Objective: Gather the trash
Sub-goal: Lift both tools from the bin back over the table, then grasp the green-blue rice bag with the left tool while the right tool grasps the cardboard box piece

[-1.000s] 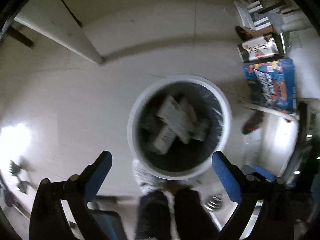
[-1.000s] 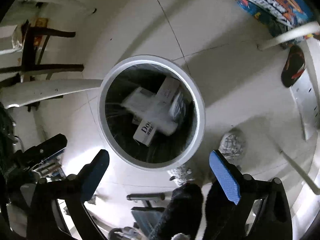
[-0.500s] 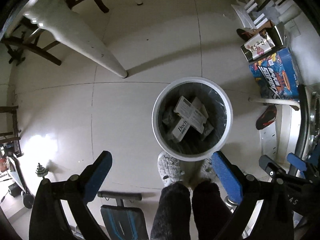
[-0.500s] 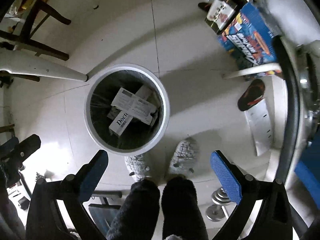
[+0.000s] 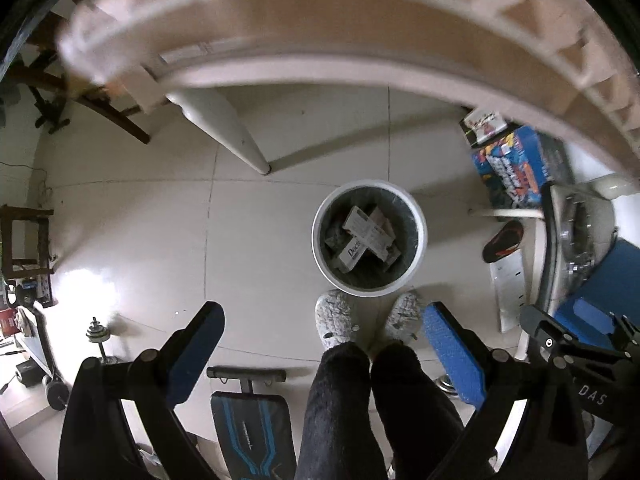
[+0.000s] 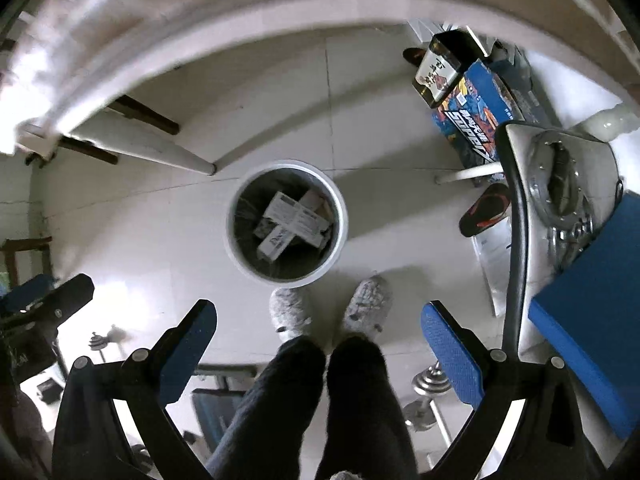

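Hanging high over the floor with jaws spread wide and gripping nothing, the left gripper [image 5: 320, 340] and right gripper [image 6: 318, 332] are looking down on the white trash bin [image 5: 370, 290], which is holding crossed cardboard boxes [image 5: 366, 236] just beyond the person's slippers [image 5: 335, 318].

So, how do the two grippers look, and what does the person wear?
Both the left gripper and the right gripper have black linkage arms with round pivots and flat blue textured pads. The person wears dark fuzzy trousers and grey fluffy slippers.
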The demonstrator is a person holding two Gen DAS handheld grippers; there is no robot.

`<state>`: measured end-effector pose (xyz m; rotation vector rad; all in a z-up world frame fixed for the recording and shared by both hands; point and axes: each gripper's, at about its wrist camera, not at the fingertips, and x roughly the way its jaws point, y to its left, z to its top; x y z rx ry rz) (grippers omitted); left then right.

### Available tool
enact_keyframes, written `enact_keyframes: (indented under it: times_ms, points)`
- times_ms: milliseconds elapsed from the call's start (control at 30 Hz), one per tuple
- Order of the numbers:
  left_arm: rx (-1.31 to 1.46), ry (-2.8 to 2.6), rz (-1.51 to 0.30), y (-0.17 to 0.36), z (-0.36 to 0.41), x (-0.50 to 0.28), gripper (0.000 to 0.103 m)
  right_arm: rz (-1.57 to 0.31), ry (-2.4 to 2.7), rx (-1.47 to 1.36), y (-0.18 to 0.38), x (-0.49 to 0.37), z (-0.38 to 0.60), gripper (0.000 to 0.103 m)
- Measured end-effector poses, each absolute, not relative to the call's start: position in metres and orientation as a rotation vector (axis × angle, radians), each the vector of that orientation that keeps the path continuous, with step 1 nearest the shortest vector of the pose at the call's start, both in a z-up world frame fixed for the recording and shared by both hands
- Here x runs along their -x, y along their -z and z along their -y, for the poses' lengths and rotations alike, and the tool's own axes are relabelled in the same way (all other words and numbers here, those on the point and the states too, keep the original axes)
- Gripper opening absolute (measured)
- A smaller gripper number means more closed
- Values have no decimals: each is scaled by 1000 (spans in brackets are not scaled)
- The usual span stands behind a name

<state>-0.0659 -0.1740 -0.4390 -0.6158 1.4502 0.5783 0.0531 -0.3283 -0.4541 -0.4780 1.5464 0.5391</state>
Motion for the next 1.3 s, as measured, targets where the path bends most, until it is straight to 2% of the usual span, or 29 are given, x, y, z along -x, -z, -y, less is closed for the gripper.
enact_keyframes:
  times_ms: [300,400,567,733,1000,1133,1300]
  points:
    - [569,-647,-1336,328,158,55,102,-1504,-585,403,327,-54,311,103]
    - [575,-689,-1262,295,143,31,102,-1476,-563,333,294,-79,304,103]
    - [576,-710,-1213,269,120,-33,102,-1443,-507,218,254,-148,293,103]
    - [606,-720,-1197,259,89,-107,102,-1390,-449,190,227,-248,285,103]
    - [641,-762,-1225,269,32,-256,102,-1336,-380,174,210,-468,265,103]
    - [623,-759,-1262,279,12,-326,102,-1326,-330,218,210,-570,245,103]
    - [629,-745,-1313,302,-12,-393,102,-1329,-303,321,229,-658,211,103]
